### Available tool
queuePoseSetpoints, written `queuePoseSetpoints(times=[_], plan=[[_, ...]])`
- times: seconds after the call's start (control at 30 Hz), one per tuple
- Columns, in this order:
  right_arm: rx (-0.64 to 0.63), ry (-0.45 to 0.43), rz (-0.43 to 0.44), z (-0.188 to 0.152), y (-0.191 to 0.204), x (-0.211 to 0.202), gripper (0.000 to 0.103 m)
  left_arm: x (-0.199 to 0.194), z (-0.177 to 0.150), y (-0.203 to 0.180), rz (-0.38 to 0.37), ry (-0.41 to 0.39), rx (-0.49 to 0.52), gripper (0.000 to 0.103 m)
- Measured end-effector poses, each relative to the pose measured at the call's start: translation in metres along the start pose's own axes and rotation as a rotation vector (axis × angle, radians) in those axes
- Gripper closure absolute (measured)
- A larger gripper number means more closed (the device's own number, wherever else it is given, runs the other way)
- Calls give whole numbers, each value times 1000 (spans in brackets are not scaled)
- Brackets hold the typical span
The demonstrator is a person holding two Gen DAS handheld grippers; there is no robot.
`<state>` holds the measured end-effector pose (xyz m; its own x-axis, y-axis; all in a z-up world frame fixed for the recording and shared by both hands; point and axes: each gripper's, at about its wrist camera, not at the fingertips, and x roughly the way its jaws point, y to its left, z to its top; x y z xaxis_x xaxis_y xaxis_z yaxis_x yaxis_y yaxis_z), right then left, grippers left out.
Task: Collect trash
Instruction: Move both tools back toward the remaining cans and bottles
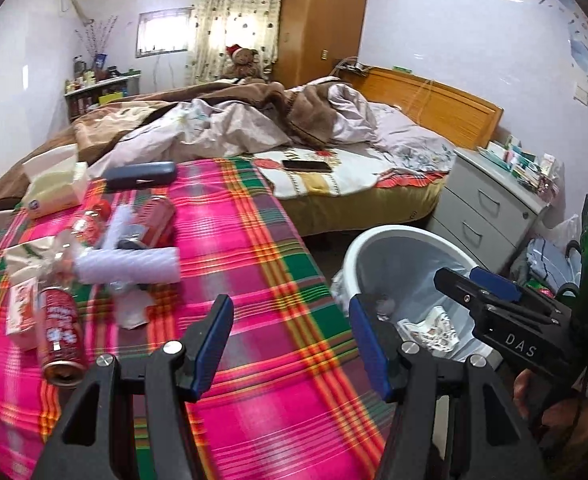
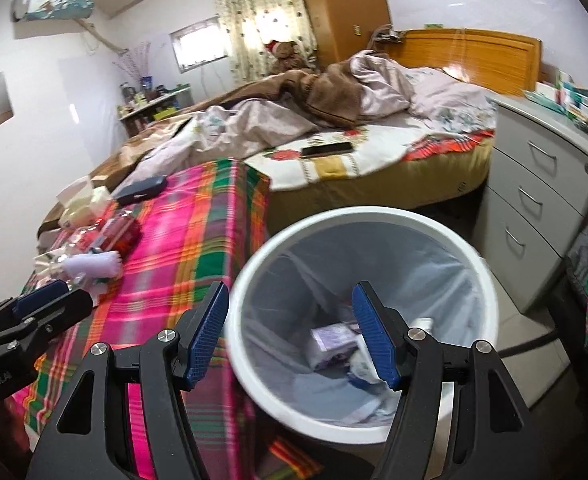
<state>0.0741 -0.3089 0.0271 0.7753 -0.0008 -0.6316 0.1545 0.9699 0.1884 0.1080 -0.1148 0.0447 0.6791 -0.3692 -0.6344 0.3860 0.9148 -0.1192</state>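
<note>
- two red cans [image 1: 60,332] [image 1: 156,220] lie with foam netting [image 1: 130,266] and wrappers on the plaid cloth [image 1: 254,280].
- white bin [image 2: 489,300] beside it holds scraps.
- right gripper [image 2: 290,332] above the bin, spread wide, empty.
- left gripper [image 1: 290,344] likewise wide, empty.

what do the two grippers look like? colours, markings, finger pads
Both match: black angular frames with silver round fasteners and blue ribbed pads on the fingertips. The left gripper is seen from its own camera; the right gripper shows white "DAS" lettering, with a green light on the dark body behind it.
</note>
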Motion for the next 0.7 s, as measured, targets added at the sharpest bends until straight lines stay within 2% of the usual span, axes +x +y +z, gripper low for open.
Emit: queuePoseSetpoints(times=[0.4, 0.7], plan=[[-95, 7, 123, 2, 57, 14, 37, -28, -14, 82, 134, -29, -114, 40], [-206, 23, 216, 9, 102, 34, 37, -28, -28, 137, 222, -3, -210, 40]])
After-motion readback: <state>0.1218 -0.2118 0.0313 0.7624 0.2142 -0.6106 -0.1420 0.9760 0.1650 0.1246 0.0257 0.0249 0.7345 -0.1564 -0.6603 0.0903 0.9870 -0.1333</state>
